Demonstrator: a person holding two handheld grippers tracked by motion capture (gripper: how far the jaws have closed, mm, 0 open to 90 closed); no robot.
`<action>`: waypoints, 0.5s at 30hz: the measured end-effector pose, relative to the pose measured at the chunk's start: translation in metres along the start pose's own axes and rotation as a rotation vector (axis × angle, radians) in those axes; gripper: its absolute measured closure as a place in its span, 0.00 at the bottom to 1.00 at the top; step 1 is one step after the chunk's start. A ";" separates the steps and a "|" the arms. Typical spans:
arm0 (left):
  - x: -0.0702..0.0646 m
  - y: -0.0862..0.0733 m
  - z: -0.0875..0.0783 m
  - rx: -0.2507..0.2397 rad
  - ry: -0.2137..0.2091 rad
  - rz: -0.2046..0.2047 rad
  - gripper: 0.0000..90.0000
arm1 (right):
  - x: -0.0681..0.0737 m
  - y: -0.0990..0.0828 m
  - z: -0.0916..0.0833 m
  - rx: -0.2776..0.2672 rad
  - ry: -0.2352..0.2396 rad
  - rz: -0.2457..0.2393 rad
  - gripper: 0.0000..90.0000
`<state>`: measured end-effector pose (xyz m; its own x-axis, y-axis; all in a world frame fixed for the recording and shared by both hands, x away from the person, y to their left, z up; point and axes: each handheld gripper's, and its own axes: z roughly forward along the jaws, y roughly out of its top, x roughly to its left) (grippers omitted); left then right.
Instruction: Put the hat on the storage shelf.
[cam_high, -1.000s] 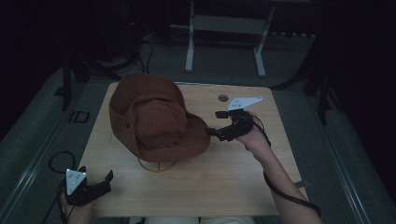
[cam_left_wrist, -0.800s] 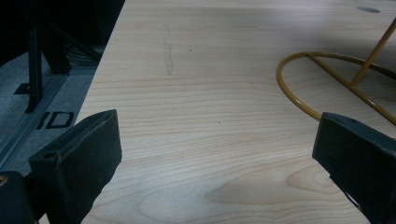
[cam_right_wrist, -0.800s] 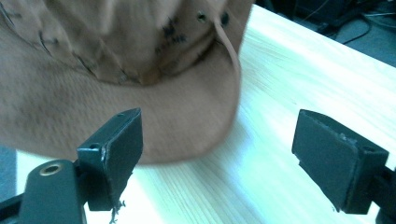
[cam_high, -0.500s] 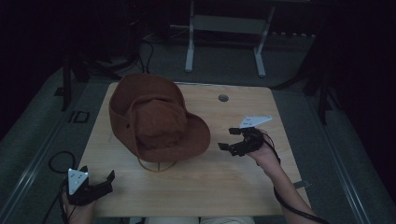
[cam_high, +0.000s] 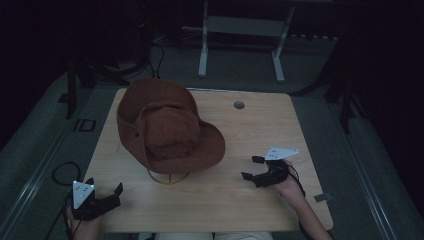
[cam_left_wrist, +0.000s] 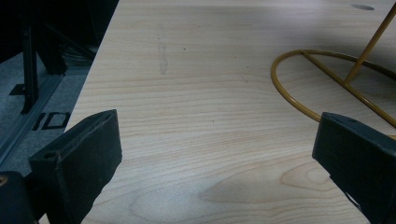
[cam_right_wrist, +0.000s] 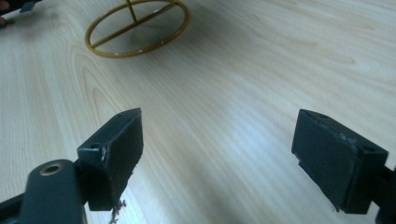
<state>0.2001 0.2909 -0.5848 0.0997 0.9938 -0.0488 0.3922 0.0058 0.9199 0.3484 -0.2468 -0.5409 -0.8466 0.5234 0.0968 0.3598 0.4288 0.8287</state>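
High view: brown hat (cam_high: 167, 127) sits on stand (cam_high: 168, 176), right gripper (cam_high: 254, 168) empty.

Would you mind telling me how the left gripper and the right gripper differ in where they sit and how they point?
The left gripper sits at the table's near left corner, farther from the brown hat; the right gripper sits mid-right, nearer the hat's brim. The left gripper points rightward along the near edge; the right gripper points left toward the hat's wire stand. Both are open, hold nothing, and stay low over the wood.
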 end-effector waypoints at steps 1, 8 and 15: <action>0.000 0.000 0.000 0.001 0.000 0.000 0.02 | 0.001 -0.004 -0.001 -0.004 -0.004 0.001 0.18; 0.000 0.000 0.000 0.005 0.002 0.000 0.02 | 0.005 -0.026 -0.011 -0.017 -0.030 0.019 0.18; 0.000 0.000 0.000 0.004 -0.006 0.000 0.02 | 0.009 -0.042 -0.023 -0.018 -0.076 0.012 0.18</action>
<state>0.2002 0.2905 -0.5850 0.1051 0.9931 -0.0512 0.3957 0.0054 0.9184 0.3168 -0.2768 -0.5625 -0.8095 0.5835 0.0653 0.3623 0.4089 0.8376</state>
